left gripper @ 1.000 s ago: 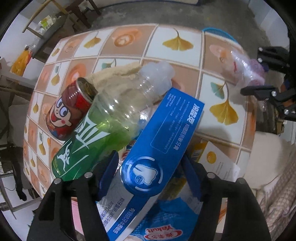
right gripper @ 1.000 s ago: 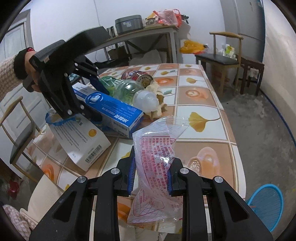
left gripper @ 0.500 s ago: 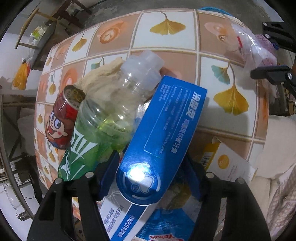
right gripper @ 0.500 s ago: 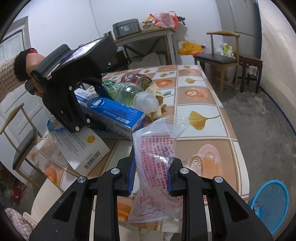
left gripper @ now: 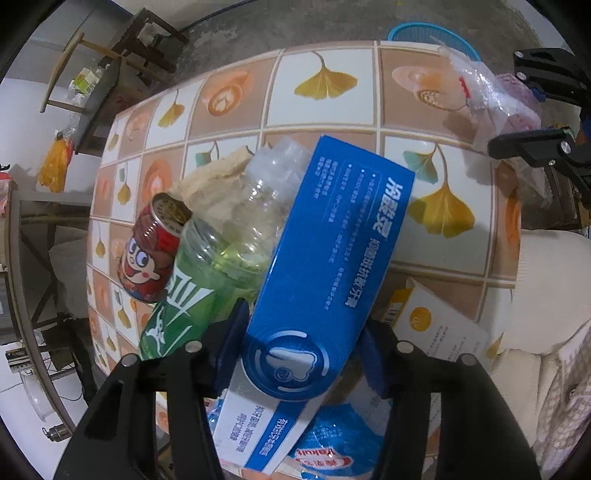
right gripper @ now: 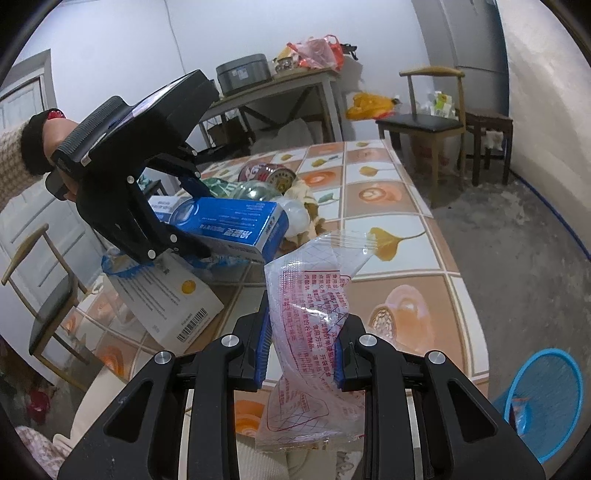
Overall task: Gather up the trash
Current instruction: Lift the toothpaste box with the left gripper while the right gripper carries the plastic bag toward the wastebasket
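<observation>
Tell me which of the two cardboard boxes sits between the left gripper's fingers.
The long blue toothpaste box, between the left gripper fingers; the white box with an orange dot lies flat beside it on the table.

Home dining room: tiled-pattern table [right gripper: 399, 229], wooden chairs [right gripper: 424, 122], fridge [right gripper: 469, 44].

Glossy cardboard toothpaste box [left gripper: 332, 236], clear plastic bottle [left gripper: 236, 229], crinkly plastic wrapper [right gripper: 314, 306]

Left claw [left gripper: 301, 363] w/ jaws just closing around a blue toothpaste box [left gripper: 332, 251], box tilted over a green-labelled plastic bottle [left gripper: 221, 251] and red cartoon can [left gripper: 151, 254] on the tiled table [left gripper: 325, 85]. White carton [left gripper: 439, 325] lies just beside. Upper right: right claw [left gripper: 532, 107] pinching a clear printed wrapper [left gripper: 487, 99]; blue basket [left gripper: 432, 35] beyond the table edge.
</observation>
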A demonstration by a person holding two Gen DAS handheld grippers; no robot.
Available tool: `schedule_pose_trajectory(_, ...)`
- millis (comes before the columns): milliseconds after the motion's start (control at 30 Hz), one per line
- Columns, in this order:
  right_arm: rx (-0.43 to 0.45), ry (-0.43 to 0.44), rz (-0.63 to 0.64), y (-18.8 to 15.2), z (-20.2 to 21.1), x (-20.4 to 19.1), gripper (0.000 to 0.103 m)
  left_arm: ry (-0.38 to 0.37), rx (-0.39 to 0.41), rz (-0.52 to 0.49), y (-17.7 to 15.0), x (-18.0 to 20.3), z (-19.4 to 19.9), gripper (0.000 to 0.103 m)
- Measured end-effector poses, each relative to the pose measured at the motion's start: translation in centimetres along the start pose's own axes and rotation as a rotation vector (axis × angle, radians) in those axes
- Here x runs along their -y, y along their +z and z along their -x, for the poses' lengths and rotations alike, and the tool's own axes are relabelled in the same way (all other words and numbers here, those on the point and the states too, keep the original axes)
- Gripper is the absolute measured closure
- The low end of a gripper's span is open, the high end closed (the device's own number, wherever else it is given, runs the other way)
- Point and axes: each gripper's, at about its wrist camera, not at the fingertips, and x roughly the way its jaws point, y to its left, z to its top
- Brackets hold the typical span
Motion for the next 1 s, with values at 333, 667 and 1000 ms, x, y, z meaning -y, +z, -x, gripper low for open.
schedule_pose_trajectory(333, 0.048, -0.012, -0.001, 0.2, 2.3, -0.4, 0.079, 0.071, 0.087, 0.051, -0.5, -0.3, 4.0, 0.051)
schedule_pose_trajectory(667, 0.102, -0.029, -0.009, 0.7, 5.4, -1.1, 0.079, 0.115, 0.225, 0.199, -2.2, -2.0, 9.8, 0.052)
schedule_pose_trajectory(1000, 0.181, -0.029, -0.013, 1.5, 8.8, -1.9, 0.079, 0.090, 0.434, 0.392, -3.7, -1.7, 16.5, 0.052)
